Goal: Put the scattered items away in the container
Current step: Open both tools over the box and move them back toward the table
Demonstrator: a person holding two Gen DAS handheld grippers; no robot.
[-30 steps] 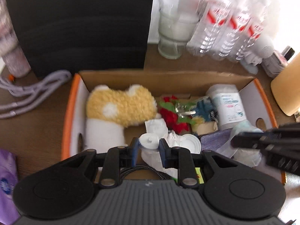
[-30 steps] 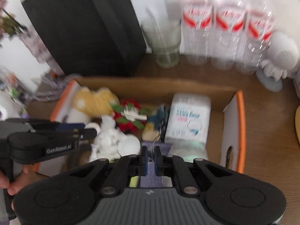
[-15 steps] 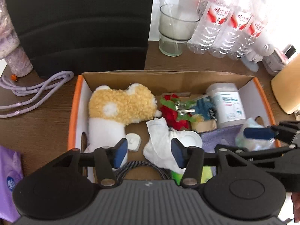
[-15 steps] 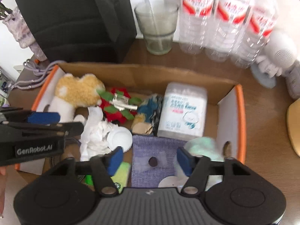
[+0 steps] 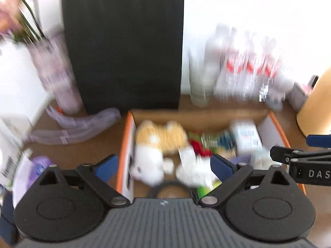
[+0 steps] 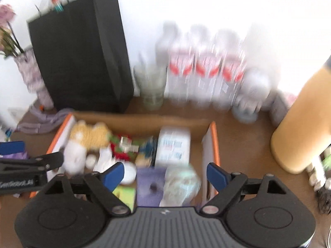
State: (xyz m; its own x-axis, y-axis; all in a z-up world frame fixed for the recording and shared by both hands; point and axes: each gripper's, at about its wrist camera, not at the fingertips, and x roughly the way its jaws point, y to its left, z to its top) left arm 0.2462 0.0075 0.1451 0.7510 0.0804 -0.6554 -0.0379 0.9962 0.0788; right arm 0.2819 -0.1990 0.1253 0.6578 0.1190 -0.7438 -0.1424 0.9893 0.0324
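Note:
An orange-edged cardboard box (image 5: 198, 116) (image 6: 142, 119) sits on the brown desk, filled with a yellow-and-white plush toy (image 5: 159, 138) (image 6: 89, 136), crumpled white tissue (image 5: 192, 165), a red-and-green ornament (image 6: 122, 146), a white tub (image 5: 246, 138) (image 6: 173, 144), a purple pouch (image 6: 150, 184) and a pale green bag (image 6: 182, 181). My left gripper (image 5: 165, 166) hangs above the box's near left part, jaws opening wide, nothing between them. My right gripper (image 6: 165, 172) hangs above the box's near right part, jaws opening, nothing held. Both views are blurred.
A black paper bag (image 5: 124, 47) (image 6: 80, 55) stands behind the box. Water bottles (image 6: 204, 70), a glass (image 6: 152, 86), and a tan cylinder (image 6: 298, 122) line the back and right. A lilac cable (image 5: 78, 124) and a purple packet (image 5: 39, 165) lie left of the box.
Both grippers went from shut to wide open and lifted back from the box. The small white cap the left held and the purple pouch under the right now lie in the box.

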